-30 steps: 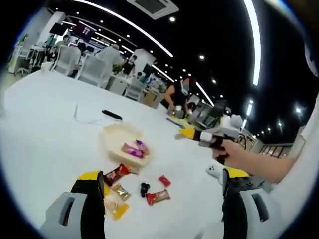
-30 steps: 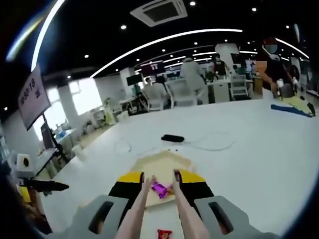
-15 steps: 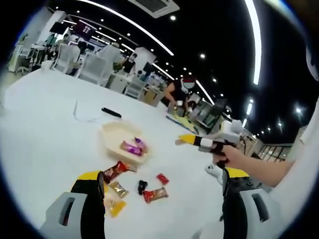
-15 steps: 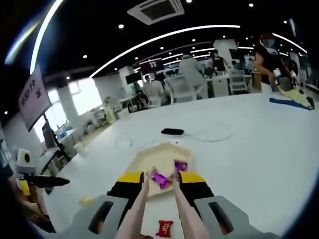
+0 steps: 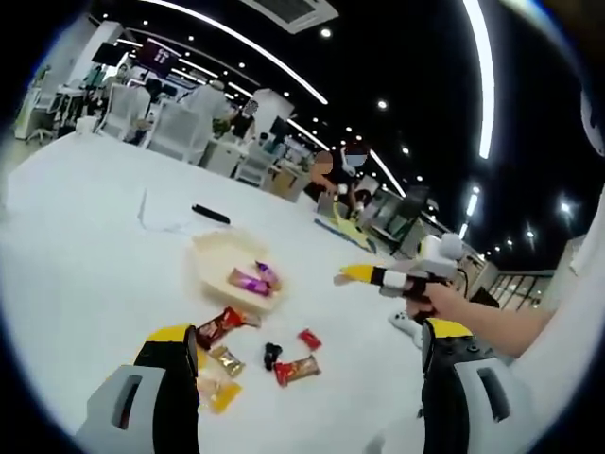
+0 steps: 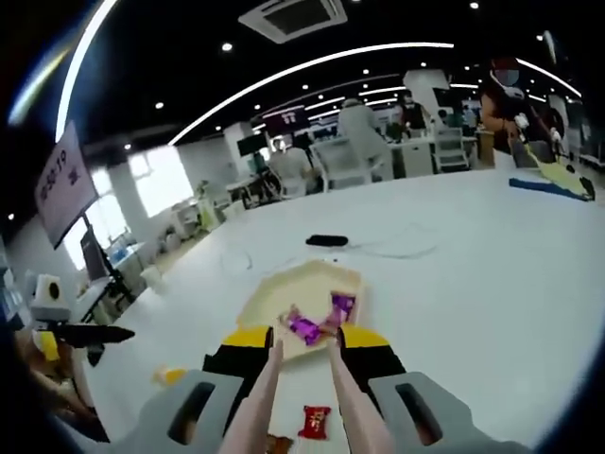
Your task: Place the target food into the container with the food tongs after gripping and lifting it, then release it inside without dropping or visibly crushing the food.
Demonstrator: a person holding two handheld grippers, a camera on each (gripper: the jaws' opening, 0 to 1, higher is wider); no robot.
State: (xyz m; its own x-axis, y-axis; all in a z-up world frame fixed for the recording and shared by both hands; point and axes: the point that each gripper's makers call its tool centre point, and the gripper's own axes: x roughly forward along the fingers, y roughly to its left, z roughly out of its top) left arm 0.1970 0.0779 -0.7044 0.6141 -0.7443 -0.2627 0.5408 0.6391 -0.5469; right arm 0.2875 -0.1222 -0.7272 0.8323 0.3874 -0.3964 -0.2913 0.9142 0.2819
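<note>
A wide white table takes up most of the room in front of me, with an office of desks, chairs and a few people far behind it. On the left wall hangs a tilted sign whose number looks like "19", though I can't read it for sure.

Near the middle of the table sits the pale paper container, and in the right gripper view the same container lies just past the tongs. Two purple-wrapped candies rest inside it. Any writing on the wrappers is too small to read.

The right gripper holds the food tongs between its yellow-tipped jaws; the tongs' two arms stand slightly apart with nothing between their tips. Seen from the left gripper view, that right gripper hangs in the air to the right of the container. The left gripper has its jaws spread wide, holding nothing.

On the table nearer than the container lie loose candies: a red-wrapped candy, a gold one, a brown-and-red one, a small red one and a small black piece. A black flat object lies beyond the container beside a thin cable.

Compared with half a second ago, the right gripper has drawn back from the container, so both purple candies now show clear of the tong tips.
</note>
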